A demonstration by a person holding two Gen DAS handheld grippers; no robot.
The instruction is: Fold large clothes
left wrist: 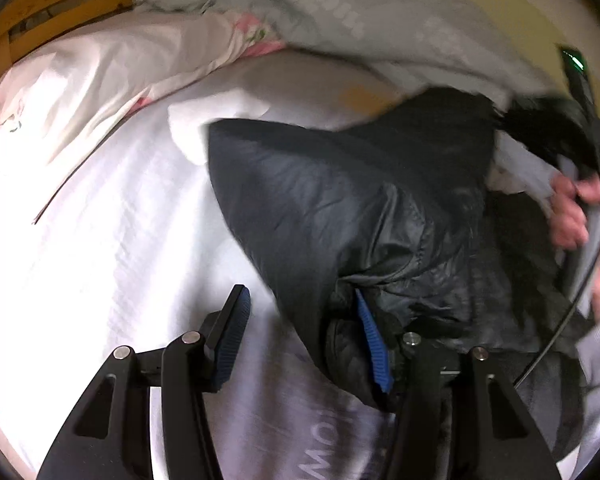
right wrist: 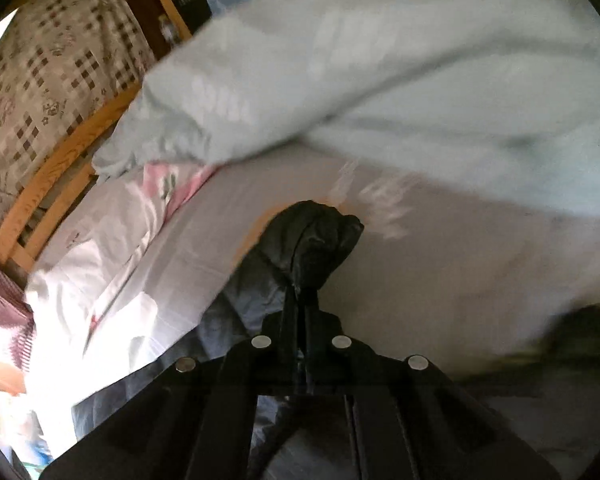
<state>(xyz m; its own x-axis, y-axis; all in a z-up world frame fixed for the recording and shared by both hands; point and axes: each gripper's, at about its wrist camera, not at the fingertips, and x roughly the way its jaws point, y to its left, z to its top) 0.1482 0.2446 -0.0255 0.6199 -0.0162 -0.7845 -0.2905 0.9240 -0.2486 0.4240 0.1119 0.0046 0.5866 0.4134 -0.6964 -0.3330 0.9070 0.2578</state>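
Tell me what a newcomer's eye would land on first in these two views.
First, the black puffer jacket heaped mid-frame on the white bed sheet, with the right gripper shut on a bunched fold of it. Next, the left gripper low in its view, jaws apart at the jacket's near edge. Behind lies a pale blue garment.

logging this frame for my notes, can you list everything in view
black puffer jacket: one, black, on the bed, a fold pinched in the right gripper
white sheet: one, white, covering the bed
pale blue garment: one, light blue, heaped at the far side of the bed
floral bedding: one, white and pink, bunched at the left
wooden bed frame: one, orange-brown, far left
left gripper: one, black with blue pads, jaws apart, one pad against the jacket
right gripper: one, black, shut on the jacket
hand: one, right edge of left wrist view
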